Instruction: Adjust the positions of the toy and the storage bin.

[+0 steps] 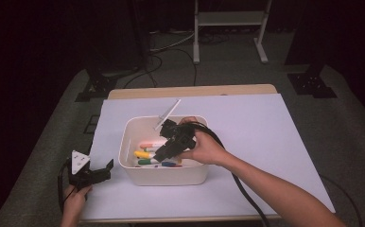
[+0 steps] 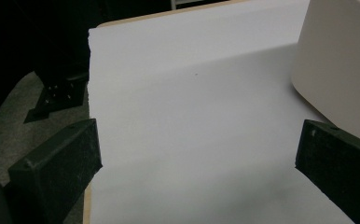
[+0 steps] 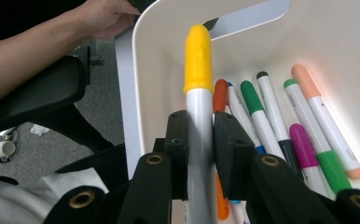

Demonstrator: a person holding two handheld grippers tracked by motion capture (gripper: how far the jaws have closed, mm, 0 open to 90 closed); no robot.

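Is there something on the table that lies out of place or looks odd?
Yes: a thin white stick-like object lies tilted across the far rim of the white plastic bin, one end outside it. The coloured markers lie inside the bin, and the right tongs grip the yellow-capped white marker.

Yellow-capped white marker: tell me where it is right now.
The yellow-capped white marker is clamped between the right gripper jaws inside the white plastic bin, above the other markers.
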